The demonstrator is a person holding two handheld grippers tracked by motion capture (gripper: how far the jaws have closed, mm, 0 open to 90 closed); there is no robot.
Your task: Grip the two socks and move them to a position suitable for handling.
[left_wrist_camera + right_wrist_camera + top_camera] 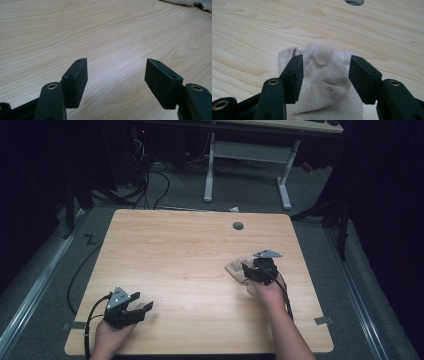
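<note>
Straddling beige sock (325, 75), right gripper (325, 72) jaws apart; left gripper (116, 75) apart, bare table (190, 260) w/ room.

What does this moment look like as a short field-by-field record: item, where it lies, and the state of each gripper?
item: beige sock, crumpled
location: right half of the wooden table, nearer the person than the round grommet hole
right gripper: open, jaws standing on either side of the sock, not closed on it
left gripper: open, nothing between the jaws, over bare wood at the near left of the table
contact: whether the right jaws touch the sock cannot be told
</note>
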